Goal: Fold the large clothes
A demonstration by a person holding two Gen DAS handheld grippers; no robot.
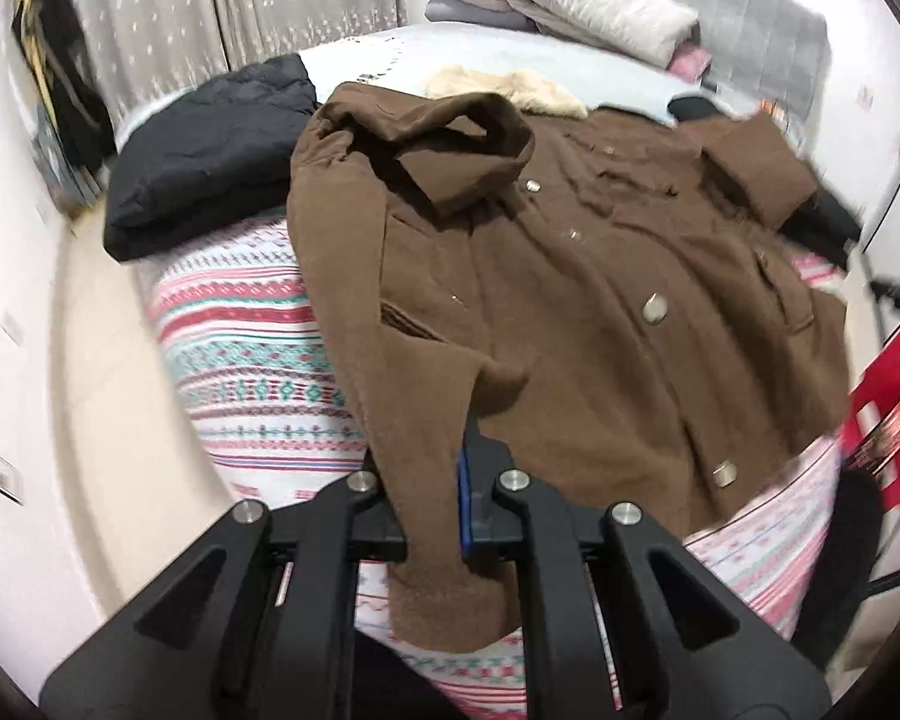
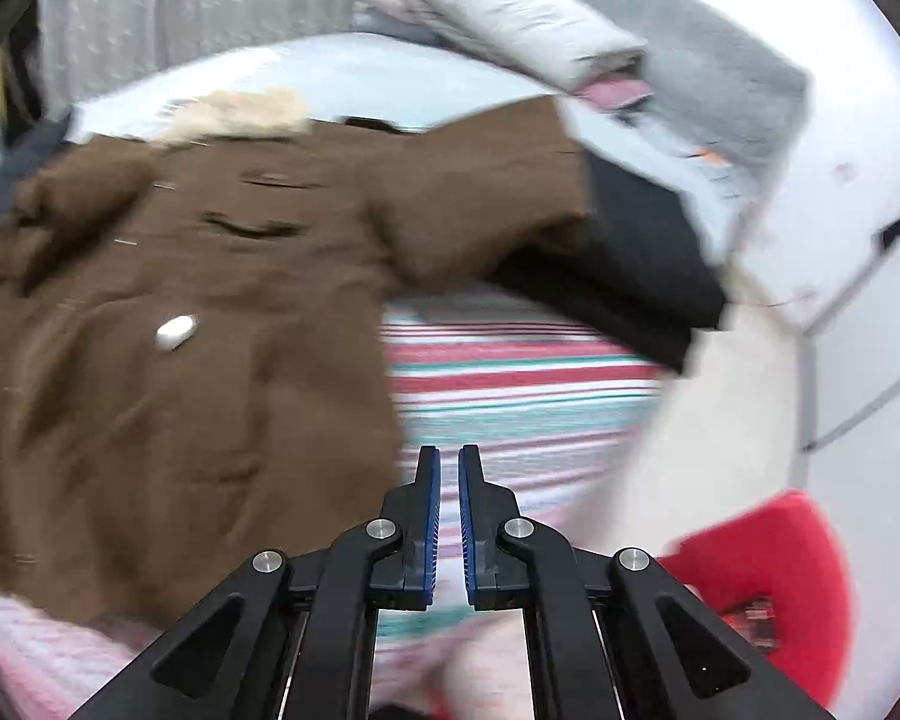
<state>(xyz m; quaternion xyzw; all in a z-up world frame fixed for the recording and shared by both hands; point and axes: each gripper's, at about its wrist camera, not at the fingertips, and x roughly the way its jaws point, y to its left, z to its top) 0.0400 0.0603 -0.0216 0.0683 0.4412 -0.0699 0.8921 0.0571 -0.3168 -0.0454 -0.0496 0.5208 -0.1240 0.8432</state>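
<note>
The brown coat (image 1: pixel 570 276) is spread on the bed (image 1: pixel 258 360), its hem corner at six o'clock pinched by the left tongs (image 1: pixel 435 516). The right tongs (image 2: pixel 449 516) are pressed together, empty, over bare bedding. The thick hem could slip if lifted one-sided.

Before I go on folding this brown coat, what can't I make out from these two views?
- Left wrist view: the left hand-held gripper is shut on the brown coat; cloth hides its left finger.
- Right wrist view: motion blur smears the coat; its left part is cut off by the edge.
- Black garment: the coat's sleeve covers part of it.
</note>
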